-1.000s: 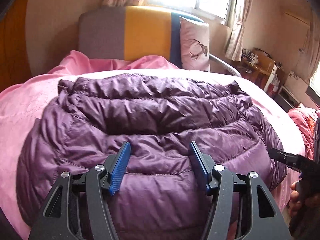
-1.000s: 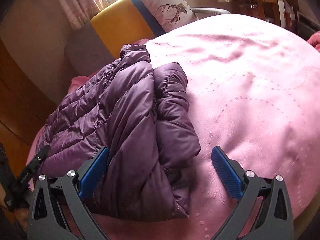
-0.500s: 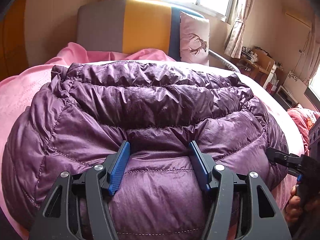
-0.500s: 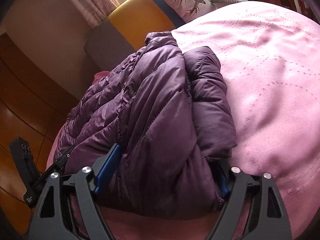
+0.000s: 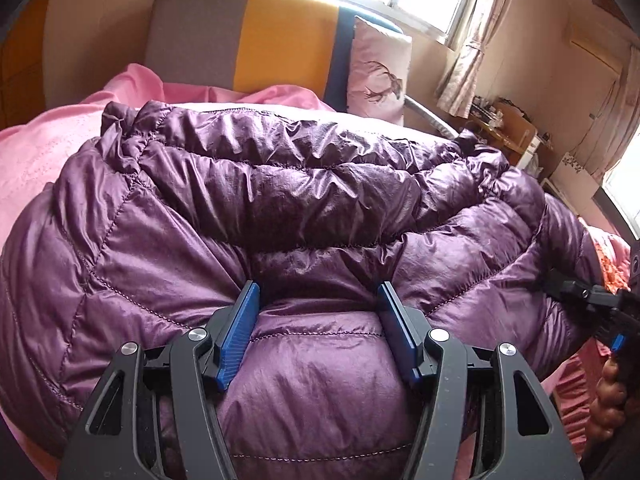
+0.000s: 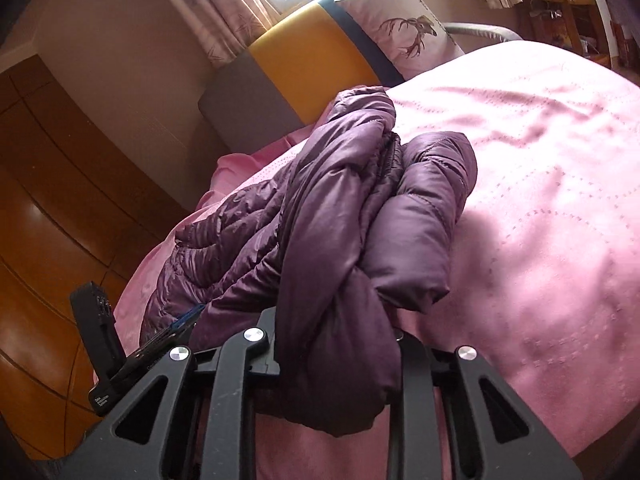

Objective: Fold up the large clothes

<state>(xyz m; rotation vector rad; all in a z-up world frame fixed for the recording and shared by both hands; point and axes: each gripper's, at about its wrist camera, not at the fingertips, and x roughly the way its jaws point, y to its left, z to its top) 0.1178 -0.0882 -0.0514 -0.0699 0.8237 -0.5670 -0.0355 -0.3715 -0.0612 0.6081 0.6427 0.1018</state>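
A purple quilted down jacket [image 5: 304,216] lies folded on a bed with a pink cover [image 5: 36,148]. My left gripper [image 5: 318,316] pinches a bulge of the jacket's near edge between its blue pads [image 5: 240,328]. In the right wrist view the jacket [image 6: 336,240] is raised and bunched, with a sleeve hanging on its right. My right gripper [image 6: 340,344] is shut on the jacket's other end; its pads are hidden by the fabric. The left gripper also shows at the left of that view [image 6: 168,332], and the right gripper at the right edge of the left wrist view [image 5: 588,300].
A grey, yellow and blue headboard [image 5: 256,40] and a deer-print pillow [image 5: 380,72] stand at the bed's far end. A desk with clutter [image 5: 504,124] is at the right. Wooden wardrobe doors [image 6: 48,200] are on the left. Bare pink cover [image 6: 540,200] spreads right of the jacket.
Both grippers closed in on the jacket's near edge. The right one went from wide open to shut on it and lifted it. The jacket bunched up toward the left wrist camera.
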